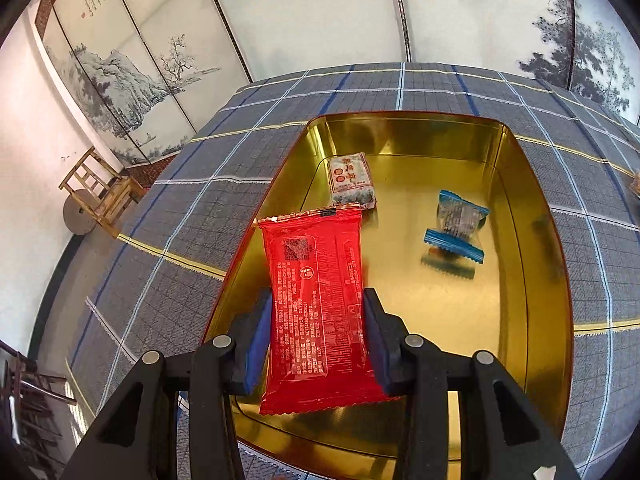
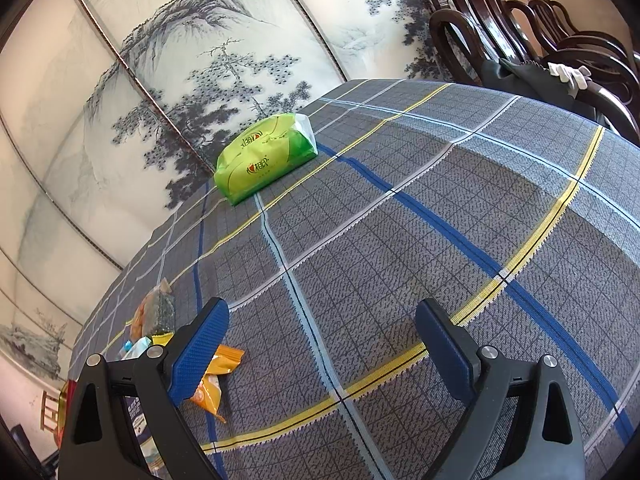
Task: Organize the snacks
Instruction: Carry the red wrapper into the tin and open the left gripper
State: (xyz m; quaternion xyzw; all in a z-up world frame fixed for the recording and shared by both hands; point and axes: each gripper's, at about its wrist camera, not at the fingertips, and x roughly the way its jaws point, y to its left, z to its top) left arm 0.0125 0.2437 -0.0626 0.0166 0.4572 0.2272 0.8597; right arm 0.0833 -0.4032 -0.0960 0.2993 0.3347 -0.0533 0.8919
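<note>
In the left wrist view my left gripper (image 1: 318, 312) is shut on a red snack packet (image 1: 316, 304) and holds it over the near left part of a gold tin tray (image 1: 540, 240). In the tray lie a small wrapped cake (image 1: 351, 180) at the back left and a blue-ended candy (image 1: 456, 224) to the right. In the right wrist view my right gripper (image 2: 322, 336) is open and empty above the plaid tablecloth (image 2: 400, 240). An orange snack packet (image 2: 214, 376) lies by its left finger. More small snack packets (image 2: 154, 316) lie further left.
A green tissue pack (image 2: 266, 156) lies at the far side of the table. Dark wooden chairs (image 2: 540, 36) stand behind the table's right edge. A painted screen (image 1: 280, 20) backs the table. A wooden stool (image 1: 100, 192) stands on the floor at left.
</note>
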